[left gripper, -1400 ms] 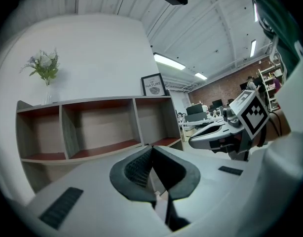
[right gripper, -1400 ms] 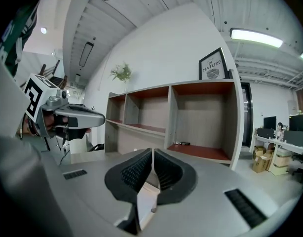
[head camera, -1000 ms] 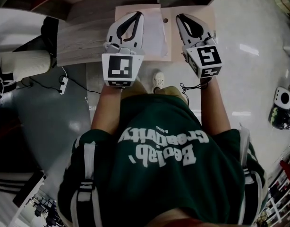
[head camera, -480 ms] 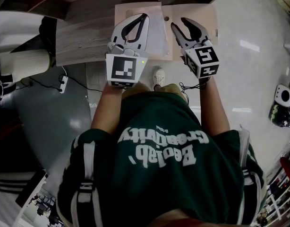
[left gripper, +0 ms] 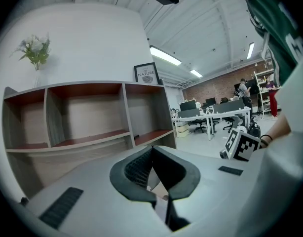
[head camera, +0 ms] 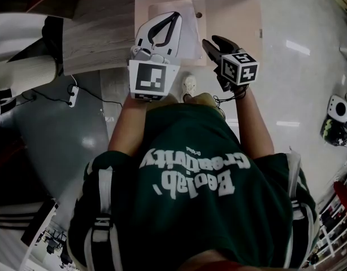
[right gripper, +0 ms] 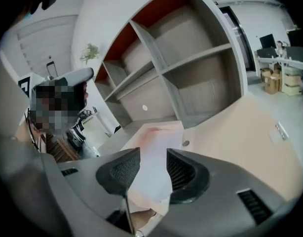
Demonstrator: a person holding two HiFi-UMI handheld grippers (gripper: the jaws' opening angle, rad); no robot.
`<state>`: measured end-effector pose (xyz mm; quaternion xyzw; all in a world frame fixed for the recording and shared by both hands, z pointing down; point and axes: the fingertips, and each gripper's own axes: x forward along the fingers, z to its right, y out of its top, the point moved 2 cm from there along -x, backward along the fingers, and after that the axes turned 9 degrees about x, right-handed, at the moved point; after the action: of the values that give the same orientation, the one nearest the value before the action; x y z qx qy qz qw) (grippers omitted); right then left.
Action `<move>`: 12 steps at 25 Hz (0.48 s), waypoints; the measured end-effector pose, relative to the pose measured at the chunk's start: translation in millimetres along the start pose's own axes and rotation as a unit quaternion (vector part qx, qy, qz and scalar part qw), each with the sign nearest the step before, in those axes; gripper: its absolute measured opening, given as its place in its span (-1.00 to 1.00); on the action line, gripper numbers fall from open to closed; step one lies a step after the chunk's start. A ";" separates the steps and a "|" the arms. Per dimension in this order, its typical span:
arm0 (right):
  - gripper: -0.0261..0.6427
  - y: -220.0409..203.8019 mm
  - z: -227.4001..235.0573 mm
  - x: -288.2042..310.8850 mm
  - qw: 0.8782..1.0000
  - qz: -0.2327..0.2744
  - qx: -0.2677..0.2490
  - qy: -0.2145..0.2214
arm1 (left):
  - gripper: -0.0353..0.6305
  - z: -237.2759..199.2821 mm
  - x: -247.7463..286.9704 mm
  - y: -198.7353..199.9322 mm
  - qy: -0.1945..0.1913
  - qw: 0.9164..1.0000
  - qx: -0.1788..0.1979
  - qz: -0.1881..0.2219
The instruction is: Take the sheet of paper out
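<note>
- Two tongs at the sheet of paper (head camera: pixel 187 35): it lies under the L gripper (head camera: pixel 172 18) and just L of the R gripper (head camera: pixel 213 43).
- R gripper view: sheet shows through the gap btwn the jaws, below them; jaws parted, not pinching it.
- L gripper: jaw tips meet, nothing seen btwn them.
- Sheet: white, plain, flat on a pink board (head camera: pixel 233 16), which spreads on past the R gripper's far side.
</note>
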<state>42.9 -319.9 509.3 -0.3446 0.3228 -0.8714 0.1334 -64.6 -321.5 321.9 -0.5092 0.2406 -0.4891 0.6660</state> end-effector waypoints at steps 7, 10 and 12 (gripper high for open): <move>-0.40 -56.3 27.3 22.7 0.992 -0.051 0.115 0.002 | -0.84 0.9 3.3 -7.4 -0.007 1.000 -0.004 -0.002; -0.40 -68.5 33.4 26.1 0.985 -0.059 0.160 0.001 | -0.84 -0.7 3.5 -9.8 -0.009 1.000 -0.007 -0.005; -0.40 -79.3 39.9 28.1 0.981 -0.067 0.180 -0.002 | -0.84 -2.6 2.6 -12.3 -0.008 1.000 -0.009 -0.007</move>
<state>49.0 -291.6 597.8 -0.3379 0.1366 -0.9213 0.1355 -70.7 -325.0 332.6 -0.5204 0.2360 -0.4876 0.6601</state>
